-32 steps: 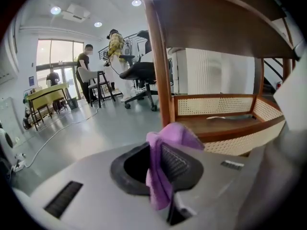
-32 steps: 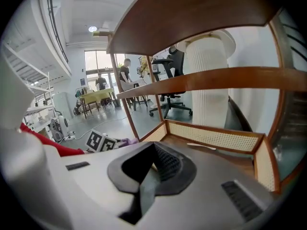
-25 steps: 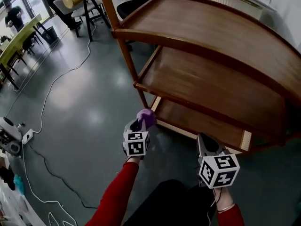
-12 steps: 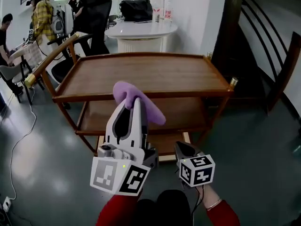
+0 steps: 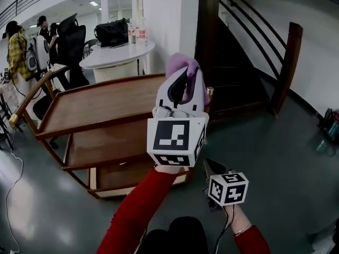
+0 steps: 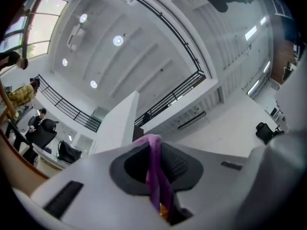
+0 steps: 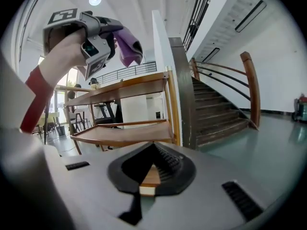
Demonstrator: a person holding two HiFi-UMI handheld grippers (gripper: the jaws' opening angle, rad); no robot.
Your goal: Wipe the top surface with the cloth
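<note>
A purple cloth (image 5: pixel 183 66) is pinched between the fingers of my left gripper (image 5: pixel 185 77), which is raised high and close to the head camera, above the right end of the wooden cart. The cart's top surface (image 5: pixel 98 103) lies bare below and to the left. In the left gripper view the cloth (image 6: pixel 155 170) hangs between the shut jaws against the ceiling. My right gripper (image 5: pixel 214 169) is held low by the cart's right end, shut on nothing. In the right gripper view the left gripper (image 7: pixel 98 30) holds the cloth (image 7: pixel 127 46) above the cart's top shelf (image 7: pixel 132 87).
The cart has two lower shelves (image 5: pixel 100 143) and a brass-tipped handle (image 5: pixel 15 119) at its left end. A dark wooden staircase (image 5: pixel 249 62) rises on the right. Behind the cart stand a white pillar (image 5: pixel 169 20), a round white table (image 5: pixel 114 57), office chairs and people (image 5: pixel 16 52).
My left gripper rose with the cloth from low by the cart's base to high above the cart's right end. The head view swung round to the cart's right end; the right gripper stayed low.
</note>
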